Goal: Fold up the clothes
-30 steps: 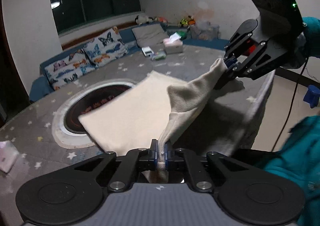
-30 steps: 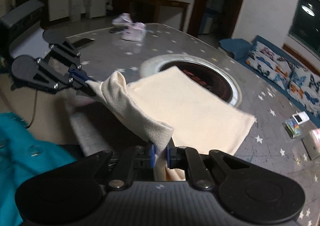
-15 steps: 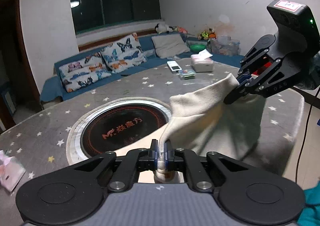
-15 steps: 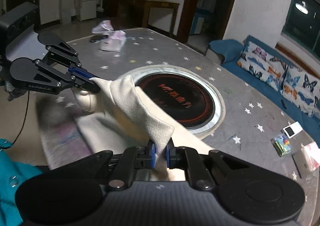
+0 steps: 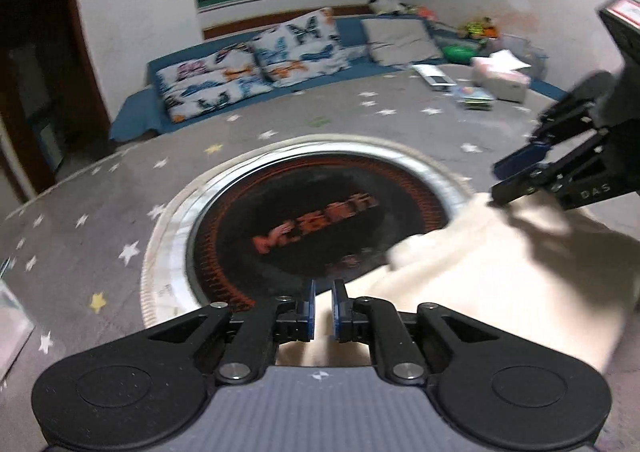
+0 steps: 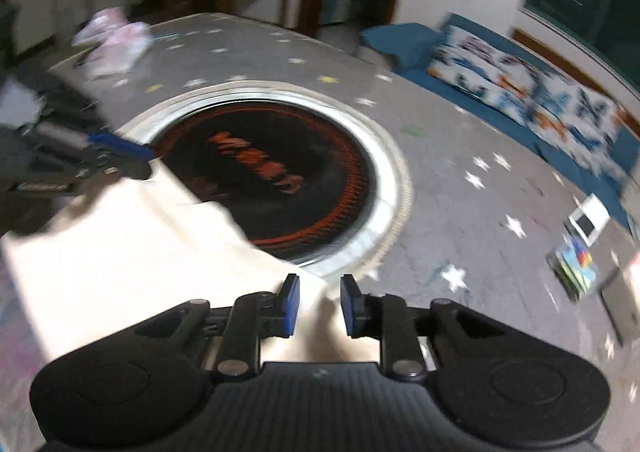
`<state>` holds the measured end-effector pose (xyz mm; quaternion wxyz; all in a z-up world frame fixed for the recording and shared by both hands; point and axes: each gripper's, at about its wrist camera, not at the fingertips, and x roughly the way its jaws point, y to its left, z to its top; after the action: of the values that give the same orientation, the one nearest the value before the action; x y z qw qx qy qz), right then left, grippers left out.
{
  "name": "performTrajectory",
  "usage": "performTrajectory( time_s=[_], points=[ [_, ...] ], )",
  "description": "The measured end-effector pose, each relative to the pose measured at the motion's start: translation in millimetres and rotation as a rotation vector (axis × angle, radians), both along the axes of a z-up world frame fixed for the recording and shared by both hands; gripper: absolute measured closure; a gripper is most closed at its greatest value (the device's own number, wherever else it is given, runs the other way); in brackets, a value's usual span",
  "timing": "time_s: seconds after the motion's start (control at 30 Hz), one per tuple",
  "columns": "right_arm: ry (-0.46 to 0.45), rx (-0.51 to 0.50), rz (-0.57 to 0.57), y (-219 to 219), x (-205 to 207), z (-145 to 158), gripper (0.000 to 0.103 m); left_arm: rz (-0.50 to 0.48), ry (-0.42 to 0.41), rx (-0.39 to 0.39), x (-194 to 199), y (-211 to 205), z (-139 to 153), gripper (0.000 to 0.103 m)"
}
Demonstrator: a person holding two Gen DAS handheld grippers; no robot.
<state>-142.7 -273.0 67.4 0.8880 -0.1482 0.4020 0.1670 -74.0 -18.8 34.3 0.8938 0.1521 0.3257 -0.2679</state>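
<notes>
A cream cloth (image 5: 480,284) lies folded on the grey star-printed table (image 5: 100,212), and its far edge overlaps the round black hotplate (image 5: 320,212). My left gripper (image 5: 323,308) is low over the cloth's near corner. Its jaws are opening, a narrow gap shows between the blue pads, and the cloth lies below them, not pinched. My right gripper (image 6: 322,304) is over the other corner of the cloth (image 6: 120,252). Its jaws are opening wider and nothing is pressed between them. Each gripper shows in the other's view: the right gripper (image 5: 498,182) and the left gripper (image 6: 146,164).
A blue sofa with butterfly cushions (image 5: 256,64) runs behind the table. A tissue box (image 5: 502,80), a phone (image 6: 586,220) and small packets (image 6: 576,264) sit near the table's far right. A pink packet (image 6: 112,40) lies at the far left.
Both grippers swept forward and down with the cloth's edge over the table. The cloth now lies flat, doubled over, and both pairs of jaws have parted from the cloth.
</notes>
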Motion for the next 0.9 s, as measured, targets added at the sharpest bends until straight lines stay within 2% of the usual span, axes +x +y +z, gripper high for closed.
performTrajectory(
  time_s=[0.07, 0.17, 0.2, 0.3, 0.37, 0.4, 0.47, 0.6, 0.7, 0.77, 0.8, 0.87, 0.9],
  points=[
    [-0.008, 0.042, -0.076, -14, 3, -3, 0.083, 0.041, 0.007, 0.001, 7, 7, -2, 0.093],
    [-0.014, 0.106, -0.155, -34, -4, 4, 0.082, 0.08, 0.022, -0.04, 7, 19, 4, 0.093],
    [-0.012, 0.124, -0.158, -37, -9, 7, 0.082, 0.075, 0.021, -0.06, 4, 21, 8, 0.093],
    [-0.005, 0.156, -0.135, -44, -27, 13, 0.08, 0.03, 0.025, -0.112, -8, 24, 19, 0.083],
    [0.01, 0.16, -0.12, -44, -36, 12, 0.08, -0.022, 0.023, -0.103, -16, 17, 21, 0.066],
    [0.015, 0.159, -0.115, -44, -37, 10, 0.08, -0.042, 0.018, -0.077, -18, 11, 18, 0.064],
    [0.019, 0.157, -0.107, -42, -36, 8, 0.08, -0.069, 0.021, -0.036, -18, 3, 12, 0.064],
    [0.024, 0.171, -0.079, -34, -25, 6, 0.08, -0.089, 0.049, -0.004, -15, -4, 2, 0.064],
    [0.036, 0.166, -0.048, -25, -16, 2, 0.08, -0.105, 0.059, 0.012, -13, -6, -1, 0.066],
    [0.047, 0.162, -0.03, -19, -10, -2, 0.08, -0.114, 0.058, 0.021, -13, -7, -3, 0.08],
    [0.054, 0.164, -0.028, -17, -7, -4, 0.08, -0.119, 0.058, 0.023, -13, -8, -4, 0.083],
    [0.067, 0.17, -0.023, -15, -4, -8, 0.083, -0.12, 0.048, 0.025, -13, -9, -3, 0.099],
    [0.068, 0.176, -0.023, -14, -4, -9, 0.086, -0.12, 0.04, 0.024, -14, -9, -2, 0.1]
  ],
)
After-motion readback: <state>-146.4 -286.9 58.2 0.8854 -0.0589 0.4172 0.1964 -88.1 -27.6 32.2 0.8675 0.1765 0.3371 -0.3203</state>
